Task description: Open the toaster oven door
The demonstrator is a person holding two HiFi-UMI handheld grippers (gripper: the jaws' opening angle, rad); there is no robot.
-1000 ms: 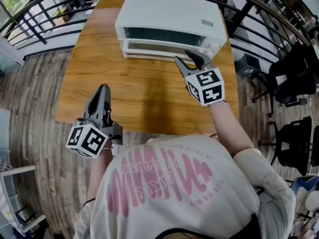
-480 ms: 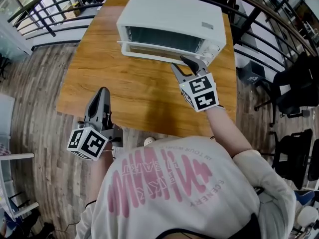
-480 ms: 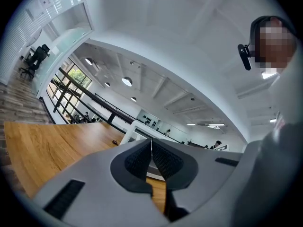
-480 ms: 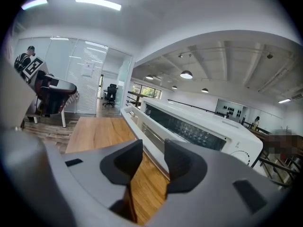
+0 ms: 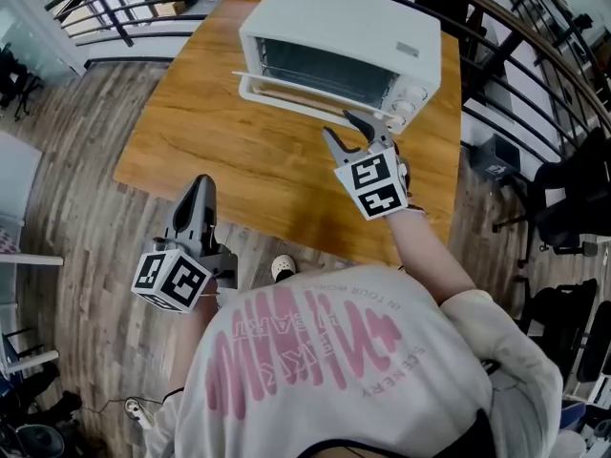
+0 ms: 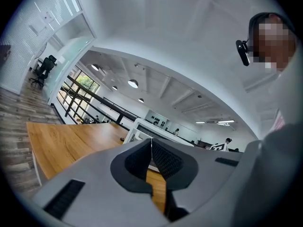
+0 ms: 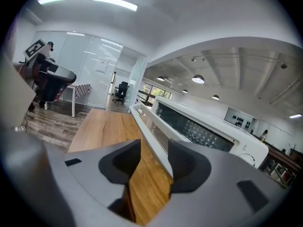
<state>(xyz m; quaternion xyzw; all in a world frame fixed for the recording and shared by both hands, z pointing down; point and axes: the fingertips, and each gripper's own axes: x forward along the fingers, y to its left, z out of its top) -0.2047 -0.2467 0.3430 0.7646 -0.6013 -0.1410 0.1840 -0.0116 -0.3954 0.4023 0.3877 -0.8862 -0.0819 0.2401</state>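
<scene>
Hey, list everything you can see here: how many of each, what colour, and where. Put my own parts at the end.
oven: one, white, far end of the table, glass door toward the person
handle: one, white, along the oven door
table: one, brown wood, middle of the head view
railing: one, black, beyond the table
chairs: at least two, black, at right
floor: grey-brown planks, around the table
shirt: one, white with pink print, bottom of the head view
left gripper: one, grey, by the table's near edge, jaws together, empty
right gripper: one, grey, just before the handle, jaws opening, handle end in the gap, apparently not pressed
</scene>
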